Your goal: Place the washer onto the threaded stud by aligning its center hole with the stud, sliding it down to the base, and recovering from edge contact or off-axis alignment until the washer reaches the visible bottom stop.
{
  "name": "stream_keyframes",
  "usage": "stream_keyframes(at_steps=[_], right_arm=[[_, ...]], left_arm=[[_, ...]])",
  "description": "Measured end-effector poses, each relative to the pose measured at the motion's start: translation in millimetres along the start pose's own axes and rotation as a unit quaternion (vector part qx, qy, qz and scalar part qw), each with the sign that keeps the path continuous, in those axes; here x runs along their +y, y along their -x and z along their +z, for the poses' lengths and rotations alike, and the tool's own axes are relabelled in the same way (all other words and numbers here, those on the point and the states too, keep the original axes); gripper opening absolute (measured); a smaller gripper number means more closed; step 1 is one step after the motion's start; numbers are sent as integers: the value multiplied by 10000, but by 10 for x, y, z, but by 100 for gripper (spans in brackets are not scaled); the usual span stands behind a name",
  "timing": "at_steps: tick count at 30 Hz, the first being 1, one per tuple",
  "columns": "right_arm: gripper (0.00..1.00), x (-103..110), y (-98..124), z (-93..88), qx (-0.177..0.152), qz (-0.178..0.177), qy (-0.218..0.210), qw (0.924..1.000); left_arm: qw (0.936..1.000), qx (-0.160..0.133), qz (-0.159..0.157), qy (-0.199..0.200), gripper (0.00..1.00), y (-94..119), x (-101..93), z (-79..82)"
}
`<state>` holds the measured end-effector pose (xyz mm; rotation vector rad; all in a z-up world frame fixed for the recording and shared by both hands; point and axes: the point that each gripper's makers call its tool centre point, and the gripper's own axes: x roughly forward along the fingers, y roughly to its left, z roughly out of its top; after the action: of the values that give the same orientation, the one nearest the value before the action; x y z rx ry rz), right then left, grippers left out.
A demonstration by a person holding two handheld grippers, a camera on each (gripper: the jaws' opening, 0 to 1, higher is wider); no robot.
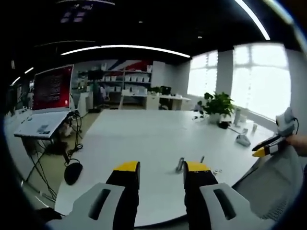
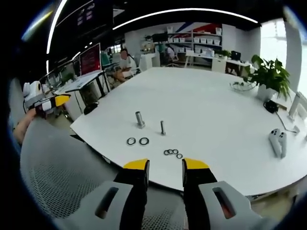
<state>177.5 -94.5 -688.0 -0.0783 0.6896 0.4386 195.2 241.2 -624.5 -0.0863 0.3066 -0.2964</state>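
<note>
Near the front edge of the white table (image 2: 216,110) stand a thick threaded stud (image 2: 139,119) and a thinner stud (image 2: 163,127). Two larger washers (image 2: 131,141) (image 2: 144,141) lie flat in front of them, and several small washers (image 2: 172,153) sit in a cluster closer to me. My right gripper (image 2: 166,165) is open and empty, held off the table's edge short of the washers. My left gripper (image 1: 162,167) is also open and empty, with the thick stud (image 1: 180,164) and thin stud (image 1: 202,158) just beyond its right jaw. Each gripper also appears in the other's view: left gripper (image 2: 50,103), right gripper (image 1: 268,146).
A grey mesh chair back (image 2: 57,182) (image 1: 280,187) sits between me and the table. A potted plant (image 2: 271,72), white controllers (image 2: 278,141) and cables lie on the far right of the table. A tilted desk with a red screen (image 1: 53,88) stands left; a person (image 2: 125,60) sits behind.
</note>
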Motion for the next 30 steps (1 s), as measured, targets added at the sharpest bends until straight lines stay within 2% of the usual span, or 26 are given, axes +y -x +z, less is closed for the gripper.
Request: stream_keyframes(at_steps=[3, 9, 11, 16, 20, 22, 25, 27, 30], right_arm=[[27, 76, -12, 12, 2, 210, 149, 9997], [27, 167, -10, 1, 29, 481, 215, 9986], [27, 187, -7, -21, 83, 548, 229, 9982], [27, 219, -3, -30, 89, 661, 232, 9975], [27, 250, -4, -66, 212, 748, 263, 9966], [27, 235, 2, -11, 51, 698, 248, 9972], [27, 274, -2, -49, 211, 816, 362, 9958], [27, 298, 17, 0, 37, 862, 365, 9956], [27, 330, 19, -3, 66, 967, 398, 9945]], left_arm=[[9999, 41, 107, -69, 35, -7, 38, -8], [9994, 112, 308, 107, 36, 15, 79, -40], [9993, 222, 267, 108, 35, 13, 45, -75], [9991, 240, 347, -22, 37, 18, 35, -79], [9991, 333, 268, 30, 37, 18, 2, -114], [9993, 276, 263, 44, 37, 15, 1, -95], [9991, 348, 247, 61, 37, 13, 1, -121], [9990, 366, 245, 39, 37, 13, 2, -129], [9991, 369, 201, 37, 37, 12, -10, -130]])
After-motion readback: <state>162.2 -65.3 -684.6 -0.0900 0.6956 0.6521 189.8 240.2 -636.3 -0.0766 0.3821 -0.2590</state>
